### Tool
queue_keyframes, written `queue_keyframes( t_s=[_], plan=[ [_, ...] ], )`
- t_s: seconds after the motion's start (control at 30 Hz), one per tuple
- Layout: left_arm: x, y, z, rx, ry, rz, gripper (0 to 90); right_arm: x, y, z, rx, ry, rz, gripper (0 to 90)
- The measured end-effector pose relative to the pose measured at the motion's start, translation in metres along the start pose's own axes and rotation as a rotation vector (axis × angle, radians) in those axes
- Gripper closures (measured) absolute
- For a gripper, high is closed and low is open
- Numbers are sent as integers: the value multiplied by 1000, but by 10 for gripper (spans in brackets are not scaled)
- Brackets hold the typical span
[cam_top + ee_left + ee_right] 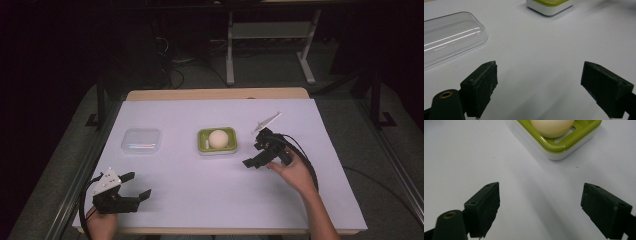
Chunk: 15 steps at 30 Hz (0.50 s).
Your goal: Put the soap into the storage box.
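Egg (552, 127) in green tray (564, 143) beyond right gripper (540, 206), fingers (484, 207) spread

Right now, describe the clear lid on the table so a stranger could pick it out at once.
Start at the white table and find the green tray holding a pale ball near its middle. The lid lies flat to the left of that tray, apart from it. It alone is see-through and colourless, a rounded rectangle with nothing on it.

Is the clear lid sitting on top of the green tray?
No, the clear lid lies apart on the table, left of the green tray.
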State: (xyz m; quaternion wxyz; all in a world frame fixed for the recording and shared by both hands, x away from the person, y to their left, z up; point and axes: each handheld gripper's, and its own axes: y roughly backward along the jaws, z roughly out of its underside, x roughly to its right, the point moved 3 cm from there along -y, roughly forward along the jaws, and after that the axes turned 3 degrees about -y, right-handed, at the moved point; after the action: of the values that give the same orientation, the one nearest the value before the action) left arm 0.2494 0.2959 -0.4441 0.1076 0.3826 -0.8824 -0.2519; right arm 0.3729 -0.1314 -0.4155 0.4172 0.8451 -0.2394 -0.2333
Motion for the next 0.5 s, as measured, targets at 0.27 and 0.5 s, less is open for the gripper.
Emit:
queue_keyframes(
  t_s=[0.27, 0.5],
  plan=[
    [1, -1, 0, -1, -2, 0, 130, 0, 5, 16, 1, -9, 0, 169],
    [1, -1, 0, -4, -8, 2, 130, 1, 9, 31, 4, -23, 3, 173]
  ],
)
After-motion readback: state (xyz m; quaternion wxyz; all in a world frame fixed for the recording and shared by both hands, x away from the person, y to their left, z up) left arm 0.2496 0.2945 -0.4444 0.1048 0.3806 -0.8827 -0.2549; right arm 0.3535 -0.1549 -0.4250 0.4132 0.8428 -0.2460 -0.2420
